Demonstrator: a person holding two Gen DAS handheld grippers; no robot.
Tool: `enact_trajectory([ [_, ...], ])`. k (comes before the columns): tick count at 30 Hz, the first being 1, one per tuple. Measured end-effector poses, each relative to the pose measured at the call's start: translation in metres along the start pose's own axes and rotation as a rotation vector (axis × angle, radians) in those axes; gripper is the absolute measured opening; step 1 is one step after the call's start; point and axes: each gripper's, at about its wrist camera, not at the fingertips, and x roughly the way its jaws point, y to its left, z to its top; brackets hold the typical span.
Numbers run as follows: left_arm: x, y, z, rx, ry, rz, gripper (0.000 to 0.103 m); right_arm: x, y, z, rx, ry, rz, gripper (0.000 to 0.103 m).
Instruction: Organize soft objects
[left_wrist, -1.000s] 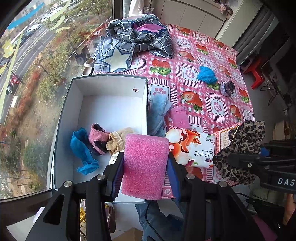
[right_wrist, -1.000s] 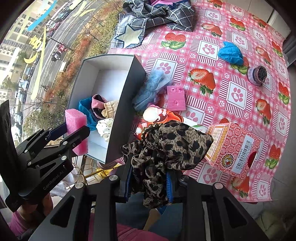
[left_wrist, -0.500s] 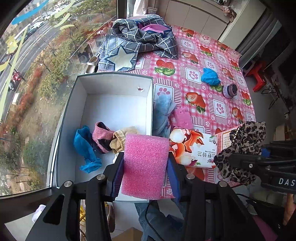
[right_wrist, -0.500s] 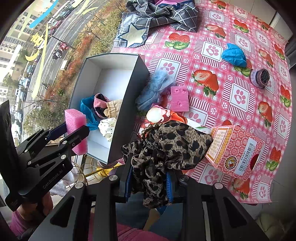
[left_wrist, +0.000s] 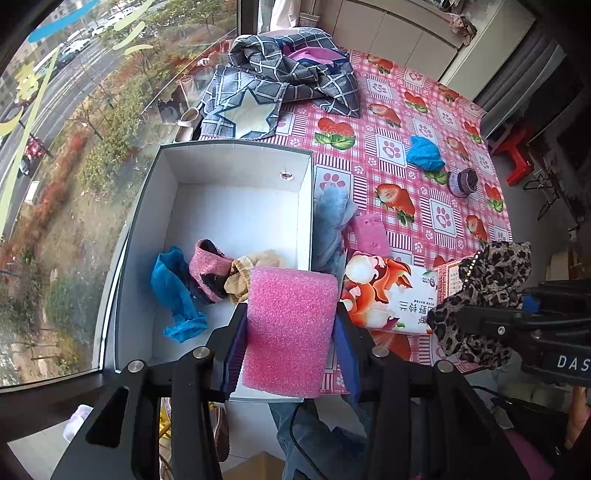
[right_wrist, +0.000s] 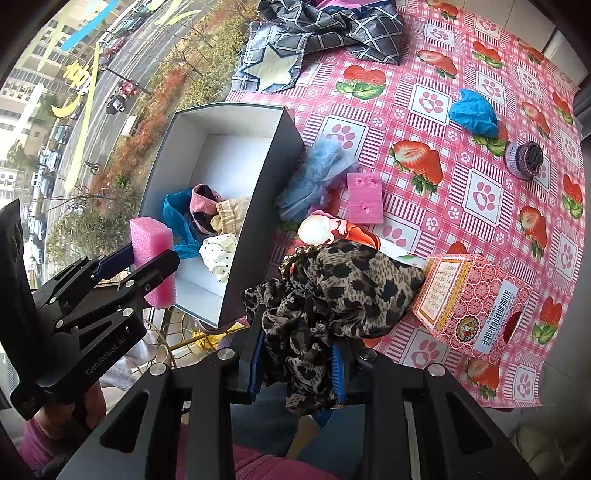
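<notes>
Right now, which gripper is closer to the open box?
Left. The left gripper, clamped on a pink sponge, hangs over the box's near edge. The right gripper, gripping leopard fabric, sits beside the box, off its right wall.

Tablecloth (right_wrist: 476, 85): pink check with strawberries and paw prints, it covers the table.
Tissue box (right_wrist: 471, 301): pink patterned carton with a barcode, at the near edge of the tablecloth.
Printed packet (left_wrist: 391, 295): white and orange, flat on the tablecloth, just beside the tissue box.
Red stool (left_wrist: 519, 162): on the floor, beyond the far right edge of the tablecloth.
</notes>
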Motion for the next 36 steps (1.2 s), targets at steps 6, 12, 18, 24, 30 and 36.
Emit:
enact_trajectory([
  [6,0.001,0.003,0.0,-0.008,0.0,-0.004,0.047,0.002,0.004,0.003,-0.014,0.008,-0.009,0.03],
  [12,0.001,0.009,0.004,-0.027,-0.01,-0.013,0.047,0.001,0.012,0.009,-0.036,0.007,-0.024,0.03],
  [18,0.001,0.026,0.008,-0.076,-0.02,-0.015,0.047,-0.001,0.027,0.018,-0.066,0.002,-0.03,0.03],
  [24,0.003,0.04,0.01,-0.115,-0.02,-0.026,0.047,-0.002,0.038,0.025,-0.083,0.007,-0.038,0.03],
  [30,0.002,0.047,0.012,-0.128,-0.031,-0.037,0.047,-0.004,0.05,0.033,-0.106,0.007,-0.056,0.03],
  [36,0.004,0.054,0.016,-0.143,-0.035,-0.038,0.047,-0.006,0.058,0.039,-0.119,0.006,-0.065,0.03],
])
